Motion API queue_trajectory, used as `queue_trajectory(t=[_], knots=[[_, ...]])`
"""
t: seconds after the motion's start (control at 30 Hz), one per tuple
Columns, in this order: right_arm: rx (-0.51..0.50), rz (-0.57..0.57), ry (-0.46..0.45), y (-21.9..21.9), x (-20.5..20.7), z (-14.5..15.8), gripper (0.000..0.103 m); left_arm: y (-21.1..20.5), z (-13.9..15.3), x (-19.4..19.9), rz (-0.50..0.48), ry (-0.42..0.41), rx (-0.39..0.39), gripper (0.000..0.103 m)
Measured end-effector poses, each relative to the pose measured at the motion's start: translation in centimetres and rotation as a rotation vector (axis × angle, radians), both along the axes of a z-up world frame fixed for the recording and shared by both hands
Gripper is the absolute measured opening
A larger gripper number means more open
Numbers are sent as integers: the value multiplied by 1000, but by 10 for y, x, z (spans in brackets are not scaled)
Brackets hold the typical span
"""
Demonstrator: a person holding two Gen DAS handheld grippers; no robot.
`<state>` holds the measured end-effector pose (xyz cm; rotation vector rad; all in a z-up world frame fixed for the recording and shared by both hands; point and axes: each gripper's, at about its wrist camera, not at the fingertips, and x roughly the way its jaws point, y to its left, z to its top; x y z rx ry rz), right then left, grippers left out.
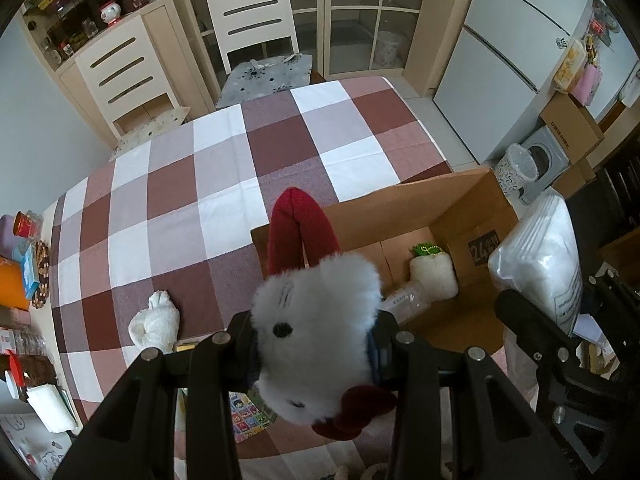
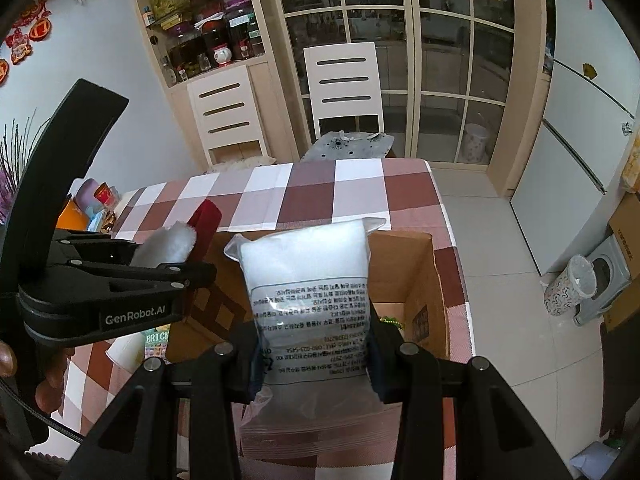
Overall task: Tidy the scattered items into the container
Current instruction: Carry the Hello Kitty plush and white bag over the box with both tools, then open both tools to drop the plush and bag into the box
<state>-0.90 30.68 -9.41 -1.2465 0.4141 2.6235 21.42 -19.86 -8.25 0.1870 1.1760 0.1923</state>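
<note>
1. Two tongs, both loaded: the left gripper (image 1: 316, 344) is clamped on a white plush toy (image 1: 320, 332) with red ears, and the right gripper (image 2: 312, 356) is clamped on a clear bag of white filling (image 2: 308, 300).
2. Just ahead of and below both loads sits the open cardboard box (image 1: 404, 208) on the checked tablecloth (image 1: 200, 184); a green-topped plush (image 1: 434, 272) and a plastic bottle (image 1: 404, 298) already lie inside.
3. Left of the left gripper, a small white plush (image 1: 156, 320) lies outside the box.
4. Risk, as I judge it: the two tongs hang close together, so releasing together could knock one load onto the box flap or outside.
5. The slick bag may slip early.
</note>
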Motion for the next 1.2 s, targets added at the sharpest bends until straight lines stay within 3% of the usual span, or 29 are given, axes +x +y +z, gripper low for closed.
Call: queue_trajectory(t=[0.7,0.8,0.83,0.87,0.9,0.97,1.2], knots=[[-11,2,-11,5,-7,-4,40,-5,-4,3,-25,13,6,40],[-11,2,-15,5,-9,-6,40,-4,-4,4,-22,11,4,46],[-12,9,-19,5,-11,-7,45,-4,-3,3,-21,4,2,50],[-15,24,-26,4,-13,-8,49,-3,-1,3,-17,-8,-2,65],[-11,33,-32,3,-16,-9,68,-2,1,2,-11,-23,-10,84],[18,18,-16,1,-17,-7,103,0,7,1,5,-51,-13,94],[50,6,25,-1,-16,-1,103,6,13,2,2,-57,5,94]])
